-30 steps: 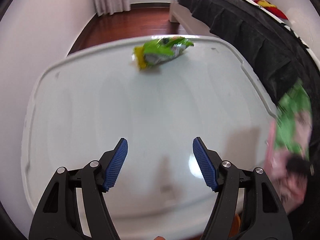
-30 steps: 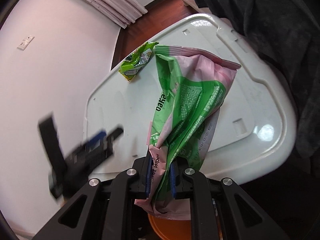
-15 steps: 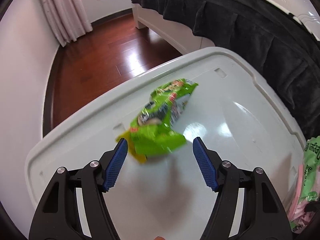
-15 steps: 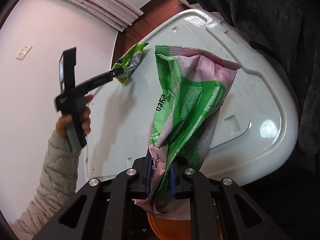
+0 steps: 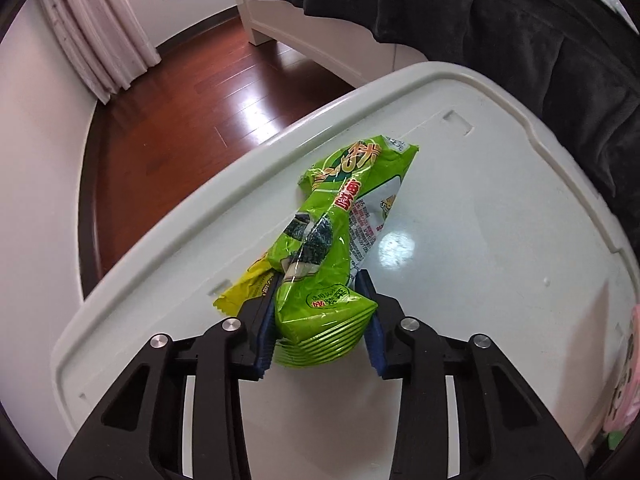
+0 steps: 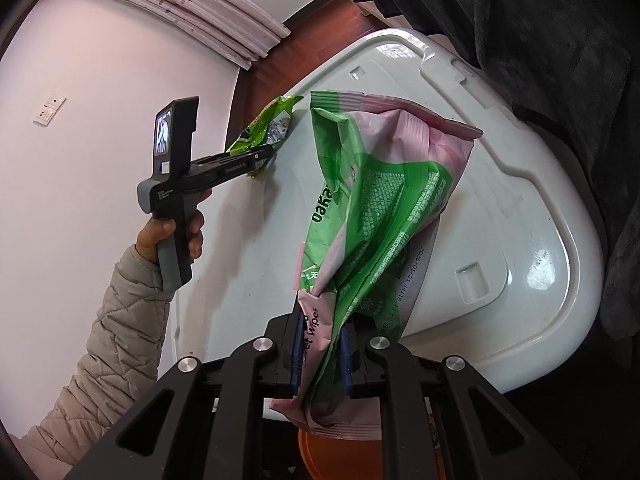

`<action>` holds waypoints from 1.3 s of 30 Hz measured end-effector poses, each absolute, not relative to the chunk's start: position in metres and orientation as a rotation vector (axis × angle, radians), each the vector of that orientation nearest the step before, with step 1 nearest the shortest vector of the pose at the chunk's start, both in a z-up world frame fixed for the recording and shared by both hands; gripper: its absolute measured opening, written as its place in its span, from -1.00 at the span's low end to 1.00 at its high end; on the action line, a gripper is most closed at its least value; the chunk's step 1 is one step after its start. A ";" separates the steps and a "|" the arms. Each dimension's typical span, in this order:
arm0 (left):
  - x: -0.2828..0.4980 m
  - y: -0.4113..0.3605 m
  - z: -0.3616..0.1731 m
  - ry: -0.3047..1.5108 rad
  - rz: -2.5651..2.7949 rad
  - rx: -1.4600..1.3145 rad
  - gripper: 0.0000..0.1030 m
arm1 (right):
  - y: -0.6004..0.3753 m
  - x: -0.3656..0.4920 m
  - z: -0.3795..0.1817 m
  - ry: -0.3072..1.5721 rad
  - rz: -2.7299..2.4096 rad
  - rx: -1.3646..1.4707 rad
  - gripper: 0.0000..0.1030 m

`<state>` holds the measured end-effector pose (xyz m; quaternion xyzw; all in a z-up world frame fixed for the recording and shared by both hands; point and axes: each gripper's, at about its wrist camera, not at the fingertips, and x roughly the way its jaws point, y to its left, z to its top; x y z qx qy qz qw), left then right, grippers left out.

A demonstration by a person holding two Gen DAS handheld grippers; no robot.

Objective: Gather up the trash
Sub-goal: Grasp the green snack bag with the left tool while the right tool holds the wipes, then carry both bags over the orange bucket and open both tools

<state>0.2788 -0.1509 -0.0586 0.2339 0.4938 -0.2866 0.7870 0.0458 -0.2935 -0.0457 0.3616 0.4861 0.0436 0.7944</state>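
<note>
The left gripper (image 5: 322, 316) was seen with its fingers (image 5: 266, 332) closing on the near end of a crumpled green snack wrapper (image 5: 340, 220), which lay on the white tabletop (image 5: 500, 240) and ran from the grip toward about 1 o'clock in the left wrist view. Both pads appeared to be in contact with the bunched foil, though the far end was resting on the surface. The right gripper (image 6: 322, 356) was recorded fully clamped on a pink-and-green wet-wipes packet (image 6: 384, 200), held upright above the tabletop, with an orange container (image 6: 340, 456) partly visible beneath it at 6 o'clock. In the right wrist view the wrapper sat at about 11 o'clock, near the tabletop's far edge. Judgement: the closure should be completed before any lift, since slippery film can slide out of a partial pinch; a straight upward lift was thought best, with the packet kept steady meanwhile.
</note>
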 end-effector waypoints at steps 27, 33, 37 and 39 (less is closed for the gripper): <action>0.067 -0.062 0.009 1.034 -0.402 0.147 -0.33 | -0.237 -0.015 -0.006 1.031 0.212 0.667 -0.70; 0.005 -0.039 0.003 1.092 -0.341 0.109 -0.33 | -0.231 -0.038 -0.008 1.036 0.248 0.634 -0.70; -0.031 -0.033 -0.007 1.133 -0.320 0.093 -0.33 | -0.225 -0.053 -0.016 1.058 0.275 0.613 -0.70; -0.048 -0.033 -0.013 1.155 -0.313 0.085 -0.33 | -0.223 -0.061 -0.020 1.071 0.288 0.599 -0.70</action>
